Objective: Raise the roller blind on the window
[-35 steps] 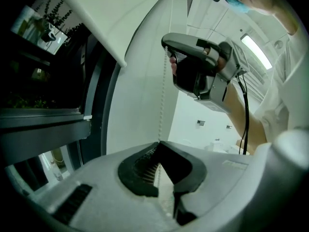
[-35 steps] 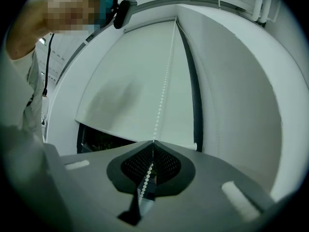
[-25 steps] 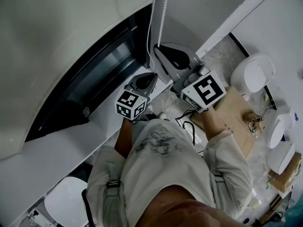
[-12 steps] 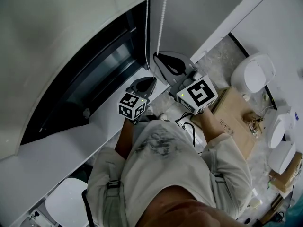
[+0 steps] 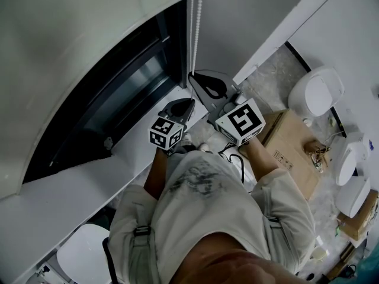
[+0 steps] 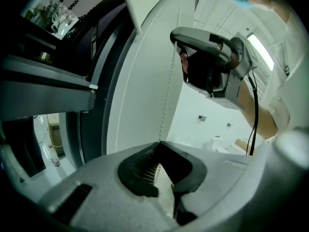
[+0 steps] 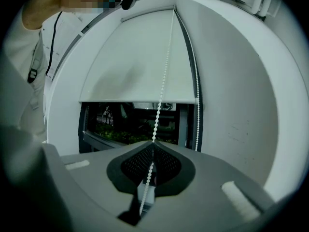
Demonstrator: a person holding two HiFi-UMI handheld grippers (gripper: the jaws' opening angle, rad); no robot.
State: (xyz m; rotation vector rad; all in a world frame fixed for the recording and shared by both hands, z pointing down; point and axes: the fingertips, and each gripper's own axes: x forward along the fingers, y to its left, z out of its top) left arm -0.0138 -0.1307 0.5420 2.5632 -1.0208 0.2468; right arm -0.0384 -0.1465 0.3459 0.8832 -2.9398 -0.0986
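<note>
Toward the upper middle of the head view, the right gripper (image 5: 194, 78) is clamped on the bead chain (image 5: 196, 22), which its own view shows running straight up from between its closed jaws. Just below and left of it, the left gripper (image 5: 187, 103) is closed as well; in its view a strand of the chain meets its tips, so it looks pinched there too. Across the top half of the right gripper view the blind (image 7: 140, 57) covers most of the window (image 7: 130, 124), leaving a dark strip bare at the bottom. I judge this a hand-over-hand pull, only partly done; next, one gripper should let go, reach higher on the same strand, clamp and draw down while the other holds tension
</note>
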